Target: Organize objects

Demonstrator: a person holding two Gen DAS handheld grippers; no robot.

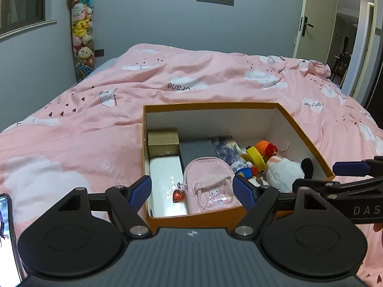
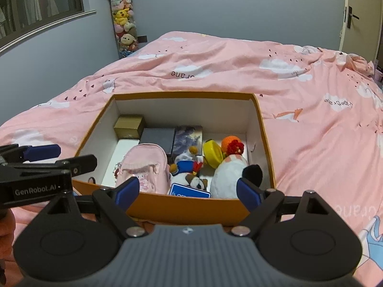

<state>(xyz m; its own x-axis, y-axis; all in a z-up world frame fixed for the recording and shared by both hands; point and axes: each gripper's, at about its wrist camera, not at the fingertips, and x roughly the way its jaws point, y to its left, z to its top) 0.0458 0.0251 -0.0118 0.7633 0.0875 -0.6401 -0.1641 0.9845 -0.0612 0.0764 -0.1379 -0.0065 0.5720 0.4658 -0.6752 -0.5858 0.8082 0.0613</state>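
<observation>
We see an orange cardboard box [image 2: 268,143] with white inner walls lying open on a bed with a pink cloud-print duvet [image 2: 311,131], near the bed's near edge. Its long axis runs across the bed, left to right, and its open top faces up.

Inside, along the box's left wall, a gold-brown small box [image 2: 129,128] sits in the far left corner, with a flat white case [image 1: 167,186] in front of it reaching the near wall. Beside these a dark grey box [image 2: 159,138] lies at the back, and a pink mini backpack [image 2: 143,167] lies in front with its top toward the far wall; a red heart charm [image 1: 178,195] hangs at its left side. Toward the right wall we find a printed dark-blue box [image 2: 188,136], a yellow round toy [image 2: 211,153], an orange crocheted ball [image 2: 231,144], a white plush with a black part [image 2: 229,177] and a small duck-like plush [image 2: 189,162]. A blue card [image 2: 190,193] leans at the near wall.

Our left gripper [image 1: 192,191] stands wide open over the near left corner, holding nothing. Our right gripper [image 2: 188,191] is likewise spread open and empty at the near wall, over the box's right half.
</observation>
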